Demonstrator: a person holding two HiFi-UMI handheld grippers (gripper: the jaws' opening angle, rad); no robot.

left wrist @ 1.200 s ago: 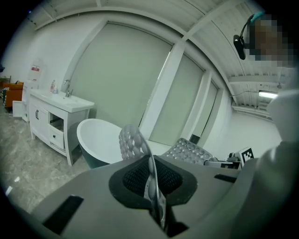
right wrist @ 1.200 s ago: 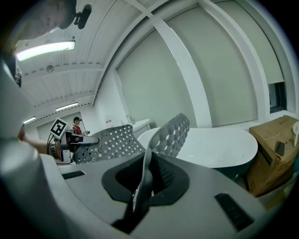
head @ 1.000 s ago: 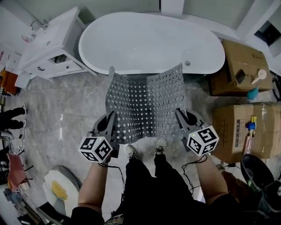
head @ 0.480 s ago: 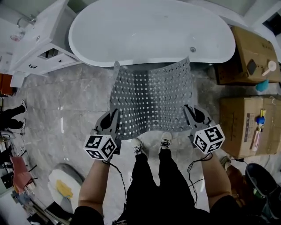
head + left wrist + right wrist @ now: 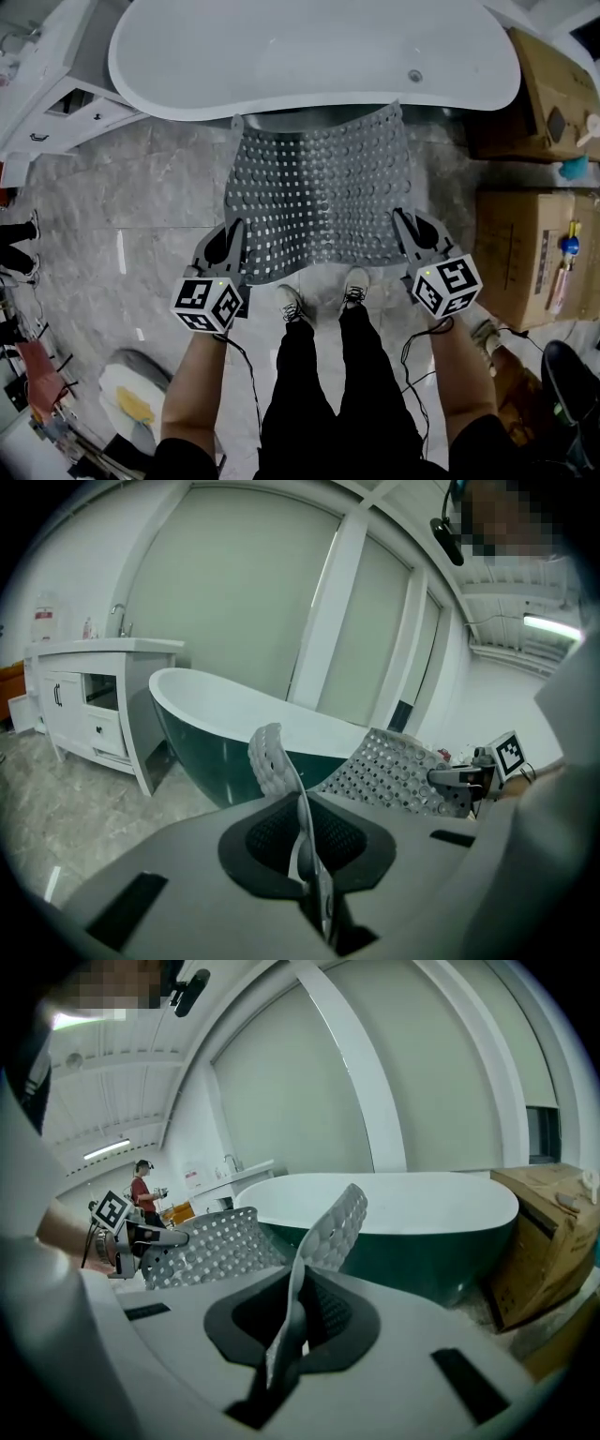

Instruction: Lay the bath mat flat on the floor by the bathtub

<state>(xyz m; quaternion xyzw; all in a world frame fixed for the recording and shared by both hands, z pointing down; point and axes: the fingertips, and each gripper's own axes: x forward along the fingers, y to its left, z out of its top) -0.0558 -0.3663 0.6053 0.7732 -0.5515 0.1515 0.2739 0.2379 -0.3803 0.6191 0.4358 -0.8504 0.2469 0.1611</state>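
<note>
My left claw (image 5: 234, 234) is clamped narrow on the near left corner of the grey perforated bath mat (image 5: 319, 192). The mat's edge is pinched upright between the pads and curls up past the tips. My right claw (image 5: 401, 223) is closed just as tightly on the near right corner, where the mat also folds upward from the grip.

The mat hangs stretched between the two claws and sags a little in the middle. It runs away from me toward the white bathtub (image 5: 309, 47). Its far edge lies right along the tub's near side, with the far left corner curled up against the dark underside. I cannot tell whether that far edge rests on the floor (image 5: 141, 206). The near edge hangs just beyond the toes of my shoes (image 5: 293, 305).

To the left of the mat the marbled floor is open, a wide stretch reaching to the white vanity cabinet (image 5: 47, 94) at the far left beside the tub's end. To the right there is less room. A cardboard box (image 5: 525, 267) stands near the mat's right edge with only a strip of floor between them. A second cardboard box (image 5: 548, 103) sits farther back, close to the tub's right end. A person in a red top (image 5: 142, 1190) stands well off, far across the room.
</note>
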